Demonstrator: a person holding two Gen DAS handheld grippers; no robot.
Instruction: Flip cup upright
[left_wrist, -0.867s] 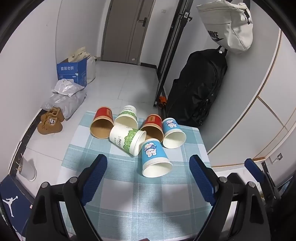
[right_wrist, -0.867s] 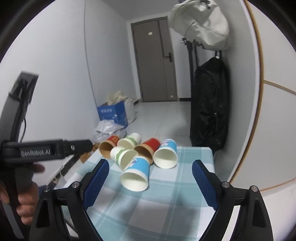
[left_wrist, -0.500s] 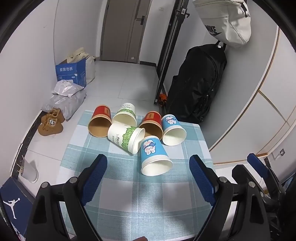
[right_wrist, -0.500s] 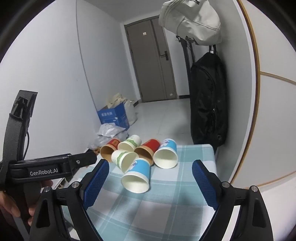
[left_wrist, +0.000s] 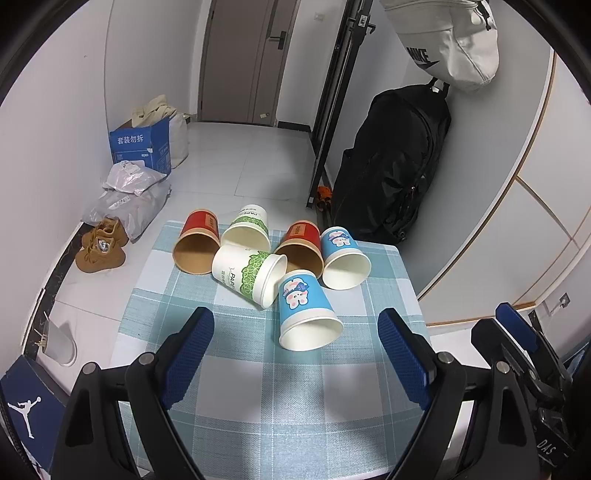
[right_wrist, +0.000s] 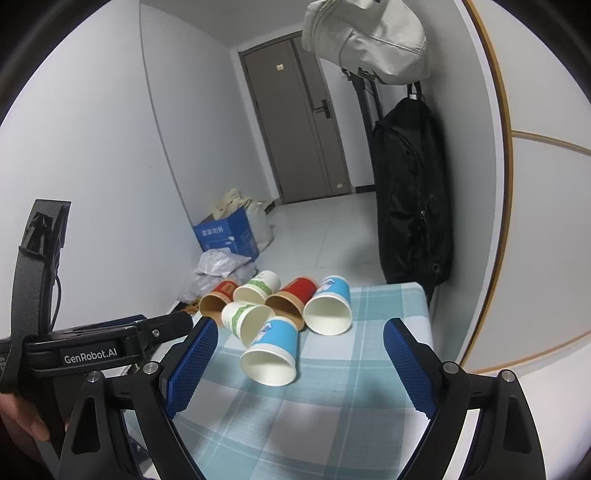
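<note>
Both grippers hang over the near edge of a checked blue tablecloth (left_wrist: 258, 406), jaws spread wide and holding nothing. The left gripper (left_wrist: 295, 347) frames the closest cup, a blue paper cup with a cartoon print (left_wrist: 303, 306), lying on its side with its mouth toward the camera; the right gripper (right_wrist: 297, 362) frames the same cup (right_wrist: 273, 349) from lower and farther right. Compared with 0.9 seconds earlier, the left wrist view has pulled back slightly: the cups sit a little higher in the frame and more cloth shows in front of them, while the right gripper has risen a touch. No cup has moved.

Behind the blue cup, five more lie tipped in a touching cluster: a white-and-green cup (left_wrist: 249, 275), two red cups (left_wrist: 197, 245) (left_wrist: 301, 245), a second green-banded cup (left_wrist: 248, 230) and another blue cup (left_wrist: 343, 258). Beyond the table, a black backpack (left_wrist: 391, 166) hangs against the wall.
</note>
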